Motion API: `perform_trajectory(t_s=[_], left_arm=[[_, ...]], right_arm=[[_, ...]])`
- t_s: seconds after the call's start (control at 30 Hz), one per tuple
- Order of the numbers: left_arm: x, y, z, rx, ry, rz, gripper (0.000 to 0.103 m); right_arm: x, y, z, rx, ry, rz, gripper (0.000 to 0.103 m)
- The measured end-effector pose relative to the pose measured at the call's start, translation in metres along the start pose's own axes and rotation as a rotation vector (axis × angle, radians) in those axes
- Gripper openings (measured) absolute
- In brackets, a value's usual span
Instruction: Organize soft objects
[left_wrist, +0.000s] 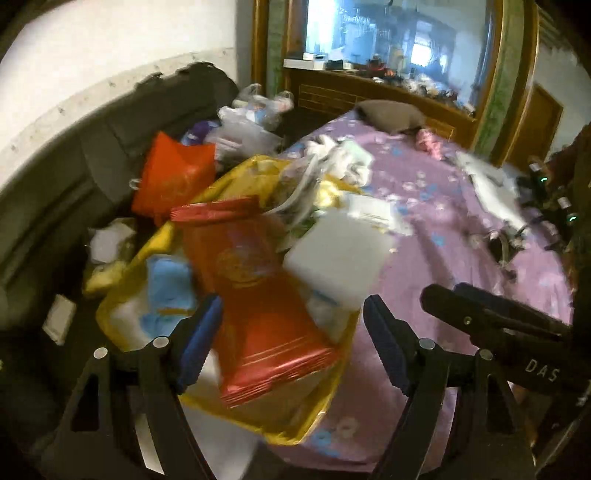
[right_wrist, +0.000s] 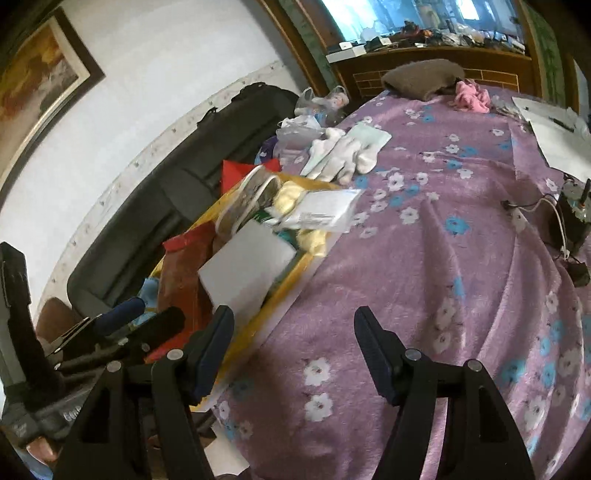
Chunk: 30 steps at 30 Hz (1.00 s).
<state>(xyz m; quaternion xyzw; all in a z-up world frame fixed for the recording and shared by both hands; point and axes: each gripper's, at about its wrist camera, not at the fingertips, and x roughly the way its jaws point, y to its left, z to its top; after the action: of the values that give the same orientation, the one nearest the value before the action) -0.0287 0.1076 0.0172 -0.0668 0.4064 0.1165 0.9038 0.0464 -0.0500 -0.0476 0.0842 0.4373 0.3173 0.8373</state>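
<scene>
A yellow bag (left_wrist: 314, 421) sits at the edge of the bed, stuffed with soft goods. On top lie a red foil packet (left_wrist: 258, 295), a white foam block (left_wrist: 332, 254) and blue-and-white packs (left_wrist: 166, 280). My left gripper (left_wrist: 291, 314) hangs open just above the bag, nothing between its fingers. In the right wrist view the white block (right_wrist: 247, 258) rests in the yellow bag (right_wrist: 280, 291). My right gripper (right_wrist: 295, 321) is open and empty over the bag's near edge. White socks (right_wrist: 343, 155) lie on the purple bedspread (right_wrist: 443, 258) beyond the bag.
A red plastic bag (left_wrist: 173, 177) and clear bags (left_wrist: 243, 129) sit behind the yellow bag by a black couch (left_wrist: 92, 147). A brown pillow (right_wrist: 421, 79) and pink cloth (right_wrist: 472, 98) lie at the bed's head. White paper (right_wrist: 561, 136) and a black device with cables (right_wrist: 570, 221) are at the right.
</scene>
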Motion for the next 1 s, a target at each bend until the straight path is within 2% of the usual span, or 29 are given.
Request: perform_trajectory(t_s=[0.1,0.37,0.43,0.57,1.0], left_arm=[[-0.010,0.006,0.000,0.003,-0.045,0.077,0.079],[-0.012,0.020,-0.005,0.015,-0.026,0.119,0.079],[-0.012,0.025,-0.007,0.013,-0.026,0.118,0.079],[-0.010,0.032,-0.010,-0.001,-0.012,0.105,0.079],[-0.007,0.056,-0.014,-0.029,0.010,0.072,0.079]], right_arm=[[0.004,0.010,-0.001,-0.015,0.009,-0.024,0.068],[0.006,0.019,-0.005,-0.004,0.018,-0.092,0.068],[0.006,0.024,-0.006,-0.013,0.018,-0.091,0.068],[0.007,0.036,-0.006,-0.050,0.004,-0.146,0.068],[0.020,0.057,-0.002,-0.074,0.016,-0.171,0.068]])
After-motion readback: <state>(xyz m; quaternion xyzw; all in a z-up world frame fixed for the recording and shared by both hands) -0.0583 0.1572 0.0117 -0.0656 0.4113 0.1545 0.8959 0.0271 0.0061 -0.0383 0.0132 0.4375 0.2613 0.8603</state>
